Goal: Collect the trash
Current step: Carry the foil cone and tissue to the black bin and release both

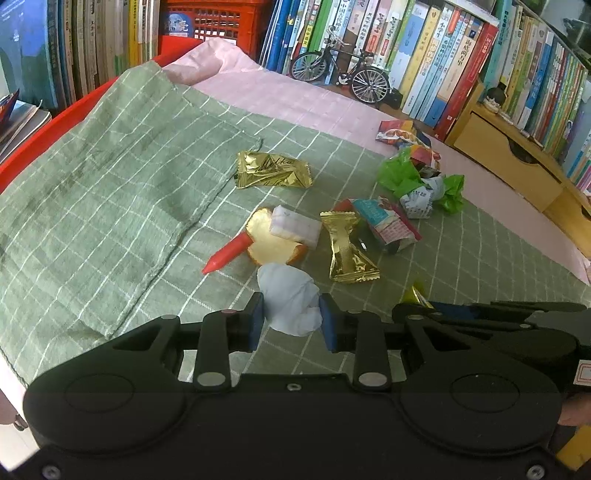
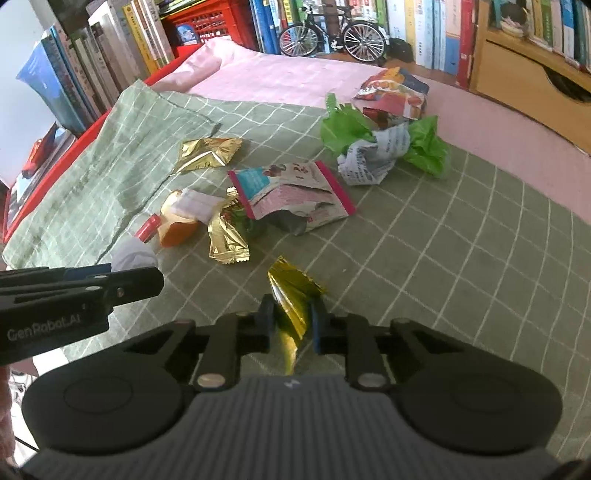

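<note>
Trash lies scattered on a green checked cloth [image 1: 110, 192]. My left gripper [image 1: 291, 321] is shut on a crumpled white tissue wad [image 1: 291, 301], its blue pads pressing both sides. My right gripper [image 2: 291, 319] is shut on a crinkled gold foil wrapper [image 2: 291, 295] that sticks up between its pads. Beyond lie a gold wrapper [image 1: 271, 170], a twisted gold wrapper [image 1: 347, 249], a round gold-lined cup with a red stick [image 1: 229, 254] and a white packet [image 1: 297, 226], a pink snack bag [image 2: 295, 192], and crumpled green and white paper [image 2: 384, 147].
A pink cloth [image 2: 280, 81] covers the far part of the surface. Bookshelves line the back and sides, with a model bicycle [image 1: 340, 74] and a red crate [image 1: 218, 22]. A red bin edge [image 1: 55, 122] runs under the green cloth at left. Wooden drawers [image 1: 506, 155] stand at right.
</note>
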The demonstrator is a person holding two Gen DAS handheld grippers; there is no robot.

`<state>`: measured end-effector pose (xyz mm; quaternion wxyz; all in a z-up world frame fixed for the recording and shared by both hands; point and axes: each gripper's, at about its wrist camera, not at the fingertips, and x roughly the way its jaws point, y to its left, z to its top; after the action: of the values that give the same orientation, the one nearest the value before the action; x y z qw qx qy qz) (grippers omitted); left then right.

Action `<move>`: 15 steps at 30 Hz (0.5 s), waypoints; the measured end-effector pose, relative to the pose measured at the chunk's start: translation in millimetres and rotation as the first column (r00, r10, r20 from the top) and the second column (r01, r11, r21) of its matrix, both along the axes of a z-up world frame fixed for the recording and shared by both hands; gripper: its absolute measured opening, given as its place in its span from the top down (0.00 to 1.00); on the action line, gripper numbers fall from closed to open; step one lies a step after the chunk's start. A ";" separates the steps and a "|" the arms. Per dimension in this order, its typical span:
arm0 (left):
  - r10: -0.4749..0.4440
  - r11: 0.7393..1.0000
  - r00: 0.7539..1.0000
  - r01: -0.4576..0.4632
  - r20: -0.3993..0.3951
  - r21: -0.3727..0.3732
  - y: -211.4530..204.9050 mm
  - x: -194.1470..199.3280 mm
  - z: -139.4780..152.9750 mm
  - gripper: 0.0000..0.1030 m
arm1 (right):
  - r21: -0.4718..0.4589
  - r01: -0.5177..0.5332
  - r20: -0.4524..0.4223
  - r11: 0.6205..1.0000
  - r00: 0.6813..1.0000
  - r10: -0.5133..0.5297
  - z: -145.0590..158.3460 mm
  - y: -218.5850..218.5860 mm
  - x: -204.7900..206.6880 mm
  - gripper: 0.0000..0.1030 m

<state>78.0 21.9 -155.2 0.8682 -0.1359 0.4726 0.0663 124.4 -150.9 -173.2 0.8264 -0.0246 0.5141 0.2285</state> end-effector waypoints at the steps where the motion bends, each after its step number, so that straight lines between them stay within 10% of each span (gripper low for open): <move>1: 0.002 1.000 1.000 -0.002 0.001 -0.003 -0.2 -1.3 0.7 0.72 | 0.001 -0.002 -0.002 1.000 1.000 0.002 0.7 -0.4 -1.2 0.80; 15: -0.008 1.000 1.000 0.008 0.000 -0.017 -2.8 -24.4 8.7 0.72 | 0.047 0.017 -0.026 0.999 1.000 -0.016 20.0 -0.8 -32.9 0.81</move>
<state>53.6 19.0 -146.5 0.8673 -0.1412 0.4738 0.0589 91.5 -151.7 -153.2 0.8219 0.0020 0.5194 0.2339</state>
